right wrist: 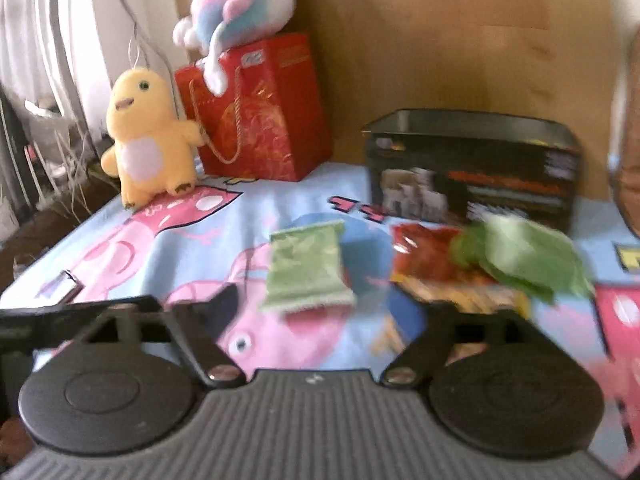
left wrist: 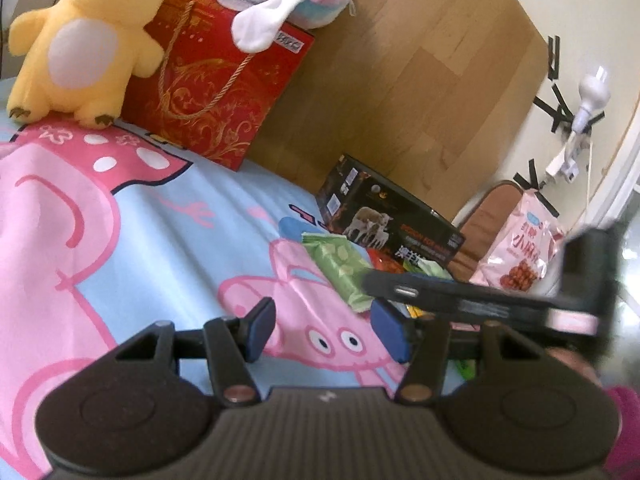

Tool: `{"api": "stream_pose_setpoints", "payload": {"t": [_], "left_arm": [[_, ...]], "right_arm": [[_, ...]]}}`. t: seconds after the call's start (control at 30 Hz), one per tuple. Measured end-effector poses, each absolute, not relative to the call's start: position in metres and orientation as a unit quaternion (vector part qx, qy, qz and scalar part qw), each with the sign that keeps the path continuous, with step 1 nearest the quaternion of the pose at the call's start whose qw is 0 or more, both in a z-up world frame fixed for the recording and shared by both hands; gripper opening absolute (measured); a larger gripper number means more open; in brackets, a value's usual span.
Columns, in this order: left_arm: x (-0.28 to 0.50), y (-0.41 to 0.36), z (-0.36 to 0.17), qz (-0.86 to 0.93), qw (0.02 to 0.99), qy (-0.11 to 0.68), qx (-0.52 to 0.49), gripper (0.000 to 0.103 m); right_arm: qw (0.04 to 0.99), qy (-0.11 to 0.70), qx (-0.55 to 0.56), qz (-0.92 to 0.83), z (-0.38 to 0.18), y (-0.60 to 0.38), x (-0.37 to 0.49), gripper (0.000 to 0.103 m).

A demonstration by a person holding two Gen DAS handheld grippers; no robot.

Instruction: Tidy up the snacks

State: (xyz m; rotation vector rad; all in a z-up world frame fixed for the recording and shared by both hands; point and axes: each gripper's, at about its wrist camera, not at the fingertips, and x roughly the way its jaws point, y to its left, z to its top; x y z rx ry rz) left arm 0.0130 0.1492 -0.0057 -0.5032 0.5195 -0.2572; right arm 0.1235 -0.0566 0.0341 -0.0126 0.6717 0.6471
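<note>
bed: cartoon sheet (right wrist: 132, 240), black box (right wrist: 472, 168) at the back
jaws: left gripper (left wrist: 324, 330) half-open, empty; right gripper (right wrist: 328, 312) wide, empty
risk: green packet (right wrist: 306, 270) (slippery-looking) could skid on contact

Yellow plush toy (right wrist: 149, 136) beside red gift bag (right wrist: 260, 120), pastel plush (right wrist: 240, 4) on top, cartoon bedsheet (left wrist: 168, 216)

The right wrist view is smeared: the green packet (right wrist: 524, 258) by the black box (right wrist: 472, 168) has no readable outline. In the left wrist view a dark bar (left wrist: 472, 300) covers the snack pile (left wrist: 404, 264).
</note>
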Motion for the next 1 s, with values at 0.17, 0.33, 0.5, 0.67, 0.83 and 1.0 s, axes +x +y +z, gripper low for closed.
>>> {"api": "stream_pose_setpoints", "payload": {"t": [0.17,0.33,0.5,0.67,0.83,1.0], "left_arm": [[0.014,0.151,-0.007,-0.124,0.925,0.259,-0.250,0.054],[0.020,0.142,-0.007,-0.132,0.924,0.275,-0.230,0.054],[0.018,0.121,-0.004,-0.113,0.936,0.286,-0.171,0.054],[0.013,0.105,0.001,-0.103,0.936,0.294,-0.161,0.054],[0.021,0.085,0.014,-0.138,0.930,0.301,-0.158,0.054],[0.047,0.060,0.021,-0.181,0.921,0.316,-0.137,0.056]], "right_arm": [[0.870,0.359,-0.113,0.319,0.020,-0.022,0.144,0.055],[0.881,0.306,-0.113,0.343,0.042,-0.105,0.068,0.084],[0.907,0.260,-0.036,0.328,0.045,-0.177,0.009,0.091],[0.904,0.280,0.023,0.322,0.032,-0.204,0.001,0.076],[0.890,0.293,0.038,0.346,0.030,-0.209,0.002,0.062],[0.884,0.297,0.006,0.360,0.032,-0.196,0.002,0.059]]}}
